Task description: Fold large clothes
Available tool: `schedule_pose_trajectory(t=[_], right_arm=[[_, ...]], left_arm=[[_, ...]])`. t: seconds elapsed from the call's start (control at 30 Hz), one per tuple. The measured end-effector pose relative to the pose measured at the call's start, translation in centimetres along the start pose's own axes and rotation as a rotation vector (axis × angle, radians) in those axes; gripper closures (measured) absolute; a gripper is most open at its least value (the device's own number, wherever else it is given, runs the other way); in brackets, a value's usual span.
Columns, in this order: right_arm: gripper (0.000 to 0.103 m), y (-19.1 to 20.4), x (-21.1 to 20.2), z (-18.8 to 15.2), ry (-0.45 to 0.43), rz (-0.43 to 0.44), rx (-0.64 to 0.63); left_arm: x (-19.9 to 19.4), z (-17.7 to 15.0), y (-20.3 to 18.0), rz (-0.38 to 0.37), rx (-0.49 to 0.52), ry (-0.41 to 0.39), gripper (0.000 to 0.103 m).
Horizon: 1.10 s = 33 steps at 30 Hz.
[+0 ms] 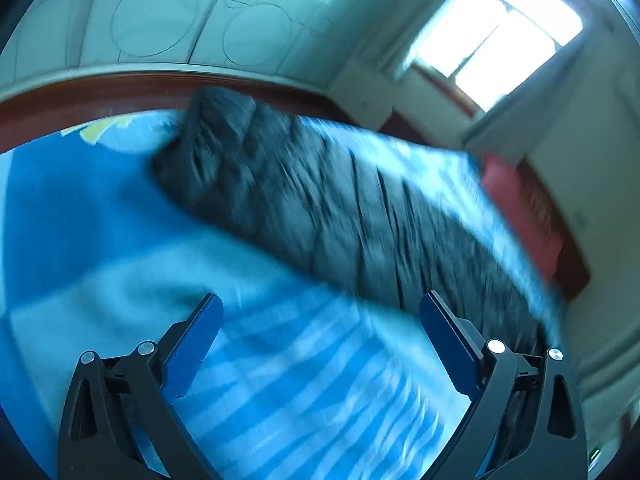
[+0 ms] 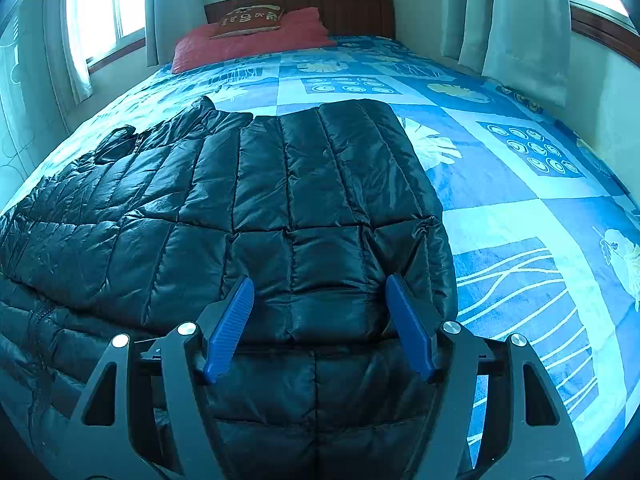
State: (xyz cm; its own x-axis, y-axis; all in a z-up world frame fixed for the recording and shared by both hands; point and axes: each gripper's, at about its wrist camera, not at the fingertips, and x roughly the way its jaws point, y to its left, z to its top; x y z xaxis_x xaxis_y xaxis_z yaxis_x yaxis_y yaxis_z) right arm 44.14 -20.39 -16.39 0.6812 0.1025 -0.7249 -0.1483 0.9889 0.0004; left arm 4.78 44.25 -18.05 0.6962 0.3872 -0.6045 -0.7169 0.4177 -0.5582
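Your left gripper (image 1: 322,312) fills the bottom of the left wrist view, its two blue fingers (image 1: 198,344) spread wide with nothing between them but the striped blue bedspread (image 1: 80,208) below. One black quilted jacket (image 1: 304,208) lies beyond the fingertips, slanting from upper left to lower right; its near end passes just behind the right-hand finger. This view is blurred, so you cannot tell whether that finger touches it. One bright window (image 1: 500,36) shows at upper right.

Your right gripper (image 2: 320,292) hangs over the jacket (image 2: 248,200) in the right wrist view, jaws apart, the folded edge lying between the two fingers (image 2: 230,328) with the pads clear of the fabric. The jacket spreads away and to the left across the bedspread (image 2: 520,200). Two pillows lie at the headboard (image 2: 352,8): one red (image 2: 256,42), one smaller brown one (image 2: 248,20) on top.
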Motion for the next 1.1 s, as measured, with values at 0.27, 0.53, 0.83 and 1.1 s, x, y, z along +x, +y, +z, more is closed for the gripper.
schedule_pose_trajectory(t=[0.27,0.53,0.83,1.1], right_arm=[[0.032,0.2,0.0,0.0,-0.003,-0.009,-0.01],[0.032,0.1,-0.1,0.0,-0.005,-0.011,-0.011],[0.032,0.0,-0.1,0.1,-0.008,-0.012,-0.013],[0.032,0.0,-0.1,0.1,-0.008,-0.009,-0.011]], left_arm=[[1.6,4.4,2.4,-0.019,-0.139,-0.107,0.005],[2.0,5.8,3.1,0.046,-0.239,-0.154,0.046],[2.7,8.2,0.2,0.084,-0.12,-0.183,0.091],[1.6,5.1,-14.6,-0.134,0.17,-0.154,0.093]])
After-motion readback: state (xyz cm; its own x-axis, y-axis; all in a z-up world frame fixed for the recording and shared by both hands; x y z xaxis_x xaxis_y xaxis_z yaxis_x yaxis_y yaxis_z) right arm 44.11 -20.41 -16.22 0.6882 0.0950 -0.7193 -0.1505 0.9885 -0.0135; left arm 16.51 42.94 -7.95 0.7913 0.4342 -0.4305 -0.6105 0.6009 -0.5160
